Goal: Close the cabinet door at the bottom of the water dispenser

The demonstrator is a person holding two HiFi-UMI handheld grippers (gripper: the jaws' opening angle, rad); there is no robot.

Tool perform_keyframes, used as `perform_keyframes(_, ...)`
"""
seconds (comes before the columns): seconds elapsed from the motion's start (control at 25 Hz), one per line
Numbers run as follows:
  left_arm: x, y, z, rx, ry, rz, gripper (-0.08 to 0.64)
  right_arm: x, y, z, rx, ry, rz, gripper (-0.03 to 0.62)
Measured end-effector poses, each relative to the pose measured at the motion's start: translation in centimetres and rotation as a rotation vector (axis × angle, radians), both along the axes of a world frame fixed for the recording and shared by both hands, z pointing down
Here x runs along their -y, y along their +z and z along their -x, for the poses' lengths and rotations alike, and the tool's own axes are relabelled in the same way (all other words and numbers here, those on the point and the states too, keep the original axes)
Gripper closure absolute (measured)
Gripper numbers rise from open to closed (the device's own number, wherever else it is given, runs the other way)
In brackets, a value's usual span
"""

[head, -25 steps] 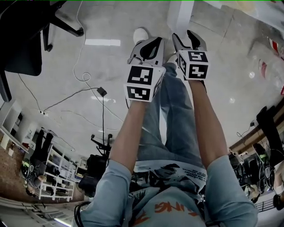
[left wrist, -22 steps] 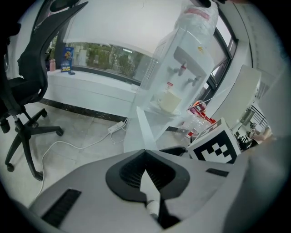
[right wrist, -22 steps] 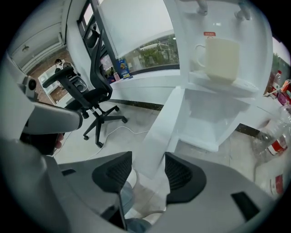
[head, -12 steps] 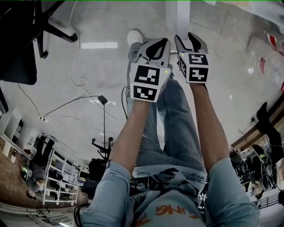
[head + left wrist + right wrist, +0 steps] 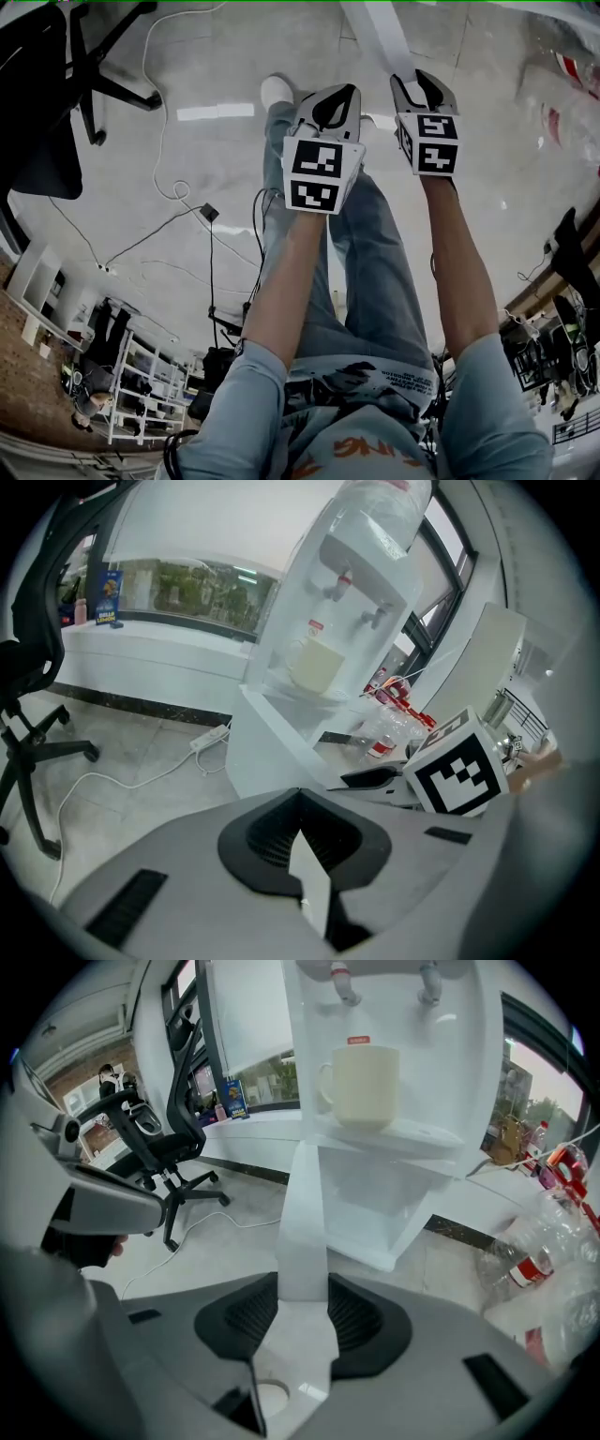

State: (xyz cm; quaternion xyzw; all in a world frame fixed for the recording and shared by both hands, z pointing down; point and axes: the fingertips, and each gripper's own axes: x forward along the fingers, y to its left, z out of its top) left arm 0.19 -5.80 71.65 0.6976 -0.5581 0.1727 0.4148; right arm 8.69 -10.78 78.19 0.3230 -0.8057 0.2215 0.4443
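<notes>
The open white cabinet door (image 5: 304,1222), under the white water dispenser (image 5: 403,1147), is straddled edge-on by the closing right gripper (image 5: 303,1288), presumably for swinging shut; the left gripper (image 5: 300,803) is kept clenched, empty.

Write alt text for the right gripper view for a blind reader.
The right claw is closing around the edge of an open cabinet door at the foot of a water dispenser. A cream mug sits on the dispenser's tray; an office chair stands left, plastic bottles lie right.
</notes>
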Motion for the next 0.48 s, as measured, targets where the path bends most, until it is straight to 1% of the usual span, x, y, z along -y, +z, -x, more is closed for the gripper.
perform_keyframes(0.16, 1.0, 0.1, -1.3, 0.013, 0.029, -0.004, 0.54, 1.3, -0.1, -1.5, -0.02, -0.016, -0.033, 0.41)
perform_keyframes(0.32, 1.8, 0.5, -2.4, 0.018, 0.057, 0.004, 0.54, 2.1, -0.1, -2.0, -0.017, -0.018, -0.052, 0.41)
perform_keyframes(0.48, 3.1, -0.1, -4.2, 0.03, 0.107, -0.002, 0.54, 3.3, 0.0, -3.2, 0.005, 0.014, -0.054, 0.408)
